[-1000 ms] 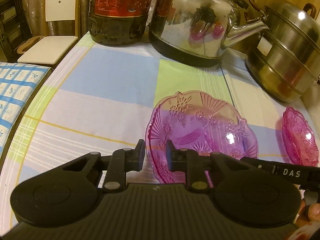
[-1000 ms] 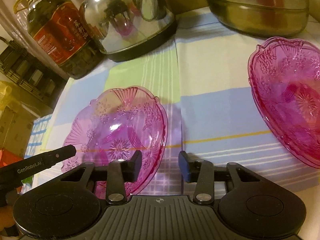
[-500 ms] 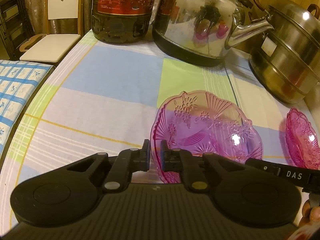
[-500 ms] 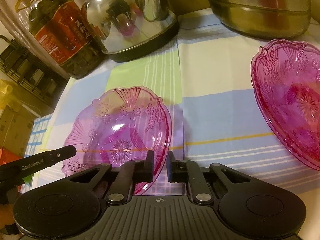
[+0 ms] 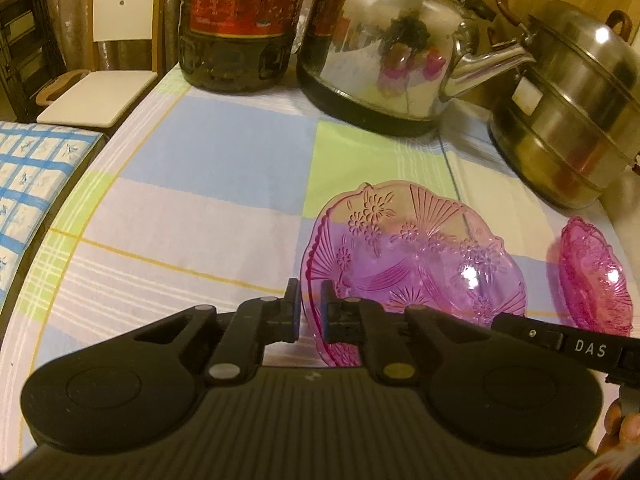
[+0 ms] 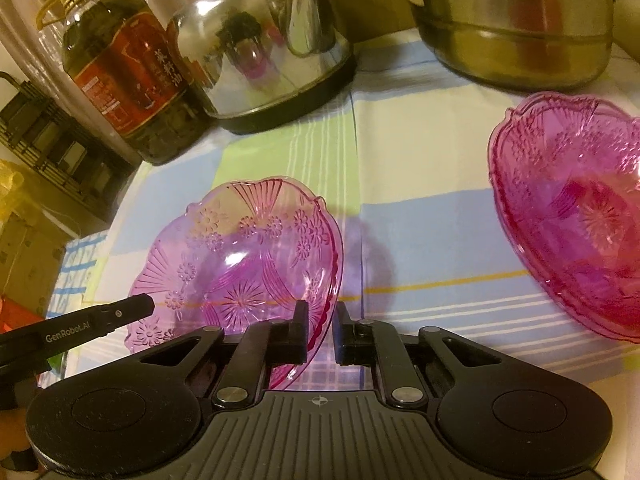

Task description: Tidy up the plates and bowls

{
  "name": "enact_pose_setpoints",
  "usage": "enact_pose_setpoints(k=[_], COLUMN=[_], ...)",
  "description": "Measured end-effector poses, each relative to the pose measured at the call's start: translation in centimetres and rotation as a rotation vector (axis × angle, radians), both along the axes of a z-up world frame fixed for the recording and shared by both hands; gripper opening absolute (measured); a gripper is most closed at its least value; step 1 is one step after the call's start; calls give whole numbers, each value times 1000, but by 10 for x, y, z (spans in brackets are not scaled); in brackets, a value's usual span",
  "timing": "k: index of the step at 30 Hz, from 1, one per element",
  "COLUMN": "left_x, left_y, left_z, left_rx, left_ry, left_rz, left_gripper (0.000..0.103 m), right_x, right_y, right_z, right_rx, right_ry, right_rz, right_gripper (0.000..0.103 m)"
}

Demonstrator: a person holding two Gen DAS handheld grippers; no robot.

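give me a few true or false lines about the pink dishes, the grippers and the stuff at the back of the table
1. Both the left gripper and the right gripper are closed on the rim of the lighter pink patterned plastic dish. True.
2. The darker pink patterned dish is stacked inside the lighter one. False: it sits apart on the checked tablecloth, toward the right.
3. A shiny steel kettle stands between the oil bottle with the red label and the stacked steel steamer pot. True.
4. The lighter dish is upside down. False: its hollow faces up.
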State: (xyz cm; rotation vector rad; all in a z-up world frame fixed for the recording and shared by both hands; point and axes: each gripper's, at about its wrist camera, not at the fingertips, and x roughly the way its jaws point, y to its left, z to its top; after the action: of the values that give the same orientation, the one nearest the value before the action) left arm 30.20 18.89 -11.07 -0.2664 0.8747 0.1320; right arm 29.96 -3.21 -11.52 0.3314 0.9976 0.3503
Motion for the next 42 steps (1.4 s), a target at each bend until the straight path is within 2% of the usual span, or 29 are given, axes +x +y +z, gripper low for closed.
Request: enact_pose_setpoints(k=[14,30,42], left_x=[-29,-73,-88], left_y=[-35,-118,-177], left_z=[34,65,83], left_rx=[22,-16,-32], left_ry=[-51,-73,-81], left_rz=[-67,-184,-261], left_gripper=[8,8,8], right_x=[-34,-109,-142], right_y=[-29,-112,-169], right_z=[34,74,98], right_rx=[-1,-40,-52], right_ry=[-39,-48,-65], right_rz=[-32,-145,-207], right_gripper=[12,12,12])
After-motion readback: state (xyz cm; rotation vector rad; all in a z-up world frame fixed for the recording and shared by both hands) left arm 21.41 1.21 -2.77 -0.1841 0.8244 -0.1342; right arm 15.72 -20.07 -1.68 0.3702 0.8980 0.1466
